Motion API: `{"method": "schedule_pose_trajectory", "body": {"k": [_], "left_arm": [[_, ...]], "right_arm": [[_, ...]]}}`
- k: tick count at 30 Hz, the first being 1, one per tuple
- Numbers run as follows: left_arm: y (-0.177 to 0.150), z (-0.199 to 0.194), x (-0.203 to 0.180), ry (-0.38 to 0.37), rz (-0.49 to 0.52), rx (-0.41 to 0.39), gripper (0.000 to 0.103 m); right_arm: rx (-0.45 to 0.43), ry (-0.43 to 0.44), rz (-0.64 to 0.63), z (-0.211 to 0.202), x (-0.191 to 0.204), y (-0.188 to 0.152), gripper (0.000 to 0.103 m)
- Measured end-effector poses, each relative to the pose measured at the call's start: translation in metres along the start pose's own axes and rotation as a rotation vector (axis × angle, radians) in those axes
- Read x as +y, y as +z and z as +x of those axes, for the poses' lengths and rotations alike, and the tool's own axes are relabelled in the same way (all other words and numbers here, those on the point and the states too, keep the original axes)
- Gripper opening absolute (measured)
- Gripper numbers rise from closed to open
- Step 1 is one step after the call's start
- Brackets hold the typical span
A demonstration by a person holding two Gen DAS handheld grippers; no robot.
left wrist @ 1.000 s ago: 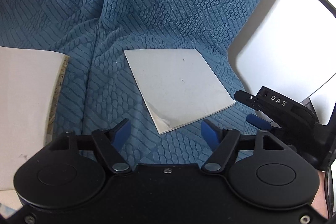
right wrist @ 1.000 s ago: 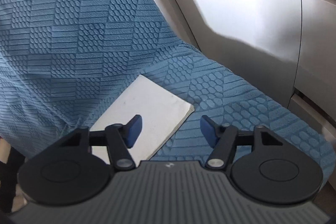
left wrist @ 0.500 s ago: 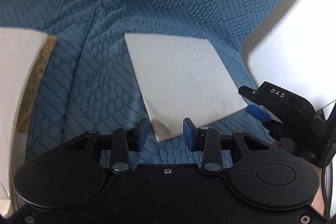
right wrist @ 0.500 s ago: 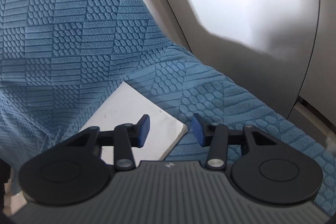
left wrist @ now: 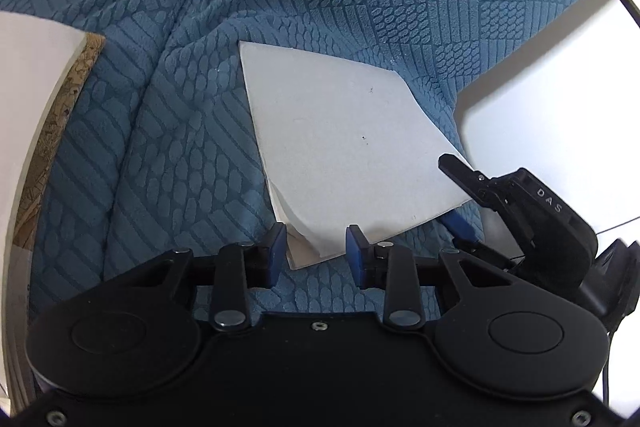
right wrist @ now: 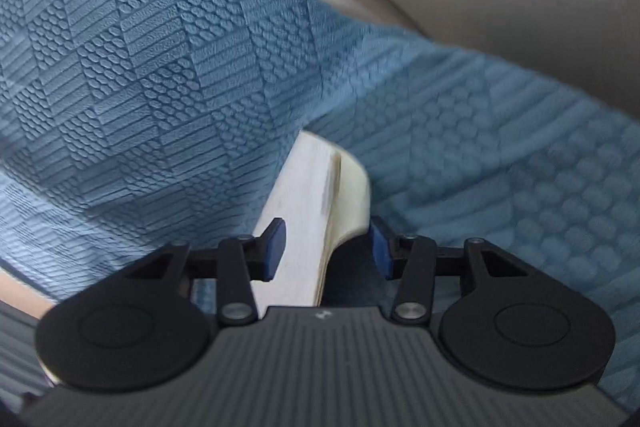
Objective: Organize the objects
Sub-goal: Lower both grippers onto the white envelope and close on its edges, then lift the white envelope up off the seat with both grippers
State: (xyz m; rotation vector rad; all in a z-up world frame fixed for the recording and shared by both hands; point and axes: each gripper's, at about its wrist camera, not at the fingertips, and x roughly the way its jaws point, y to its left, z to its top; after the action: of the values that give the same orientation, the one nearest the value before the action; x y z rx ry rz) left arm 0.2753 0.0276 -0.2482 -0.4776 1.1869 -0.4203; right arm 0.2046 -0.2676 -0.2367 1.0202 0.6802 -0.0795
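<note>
Both tongs have just been closing: left tongs (left wrist: 316,247) straddle the booklet (left wrist: 344,147) corner, right tongs (right wrist: 326,247) bracket its lifted edge, contact unclear, over blue textured cover (left wrist: 160,147).

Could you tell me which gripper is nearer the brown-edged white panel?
Left. The left gripper is at the booklet's near corner, right of the panel; the right gripper is farther right, at its other corner.
</note>
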Motion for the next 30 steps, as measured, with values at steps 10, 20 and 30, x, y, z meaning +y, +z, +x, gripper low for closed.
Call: {"method": "schedule_pose_trajectory", "body": {"k": [10,20,30], "left_arm": [[0.006,0.003,0.027,-0.123,-0.165,0.034,0.029],[0.019,-0.012,0.046,-0.260,-0.331,-0.020,0.070],[0.027,0.028,0.066,-0.411,-0.554,0.052,0.074]], "right_arm": [[0.140,0.061,0.045,0.010,0.012,-0.032,0.012],[0.113,0.165,0.150,-0.001,0.005,-0.026,0.006],[0.093,0.243,0.247,-0.017,-0.006,-0.020,0.006]]}}
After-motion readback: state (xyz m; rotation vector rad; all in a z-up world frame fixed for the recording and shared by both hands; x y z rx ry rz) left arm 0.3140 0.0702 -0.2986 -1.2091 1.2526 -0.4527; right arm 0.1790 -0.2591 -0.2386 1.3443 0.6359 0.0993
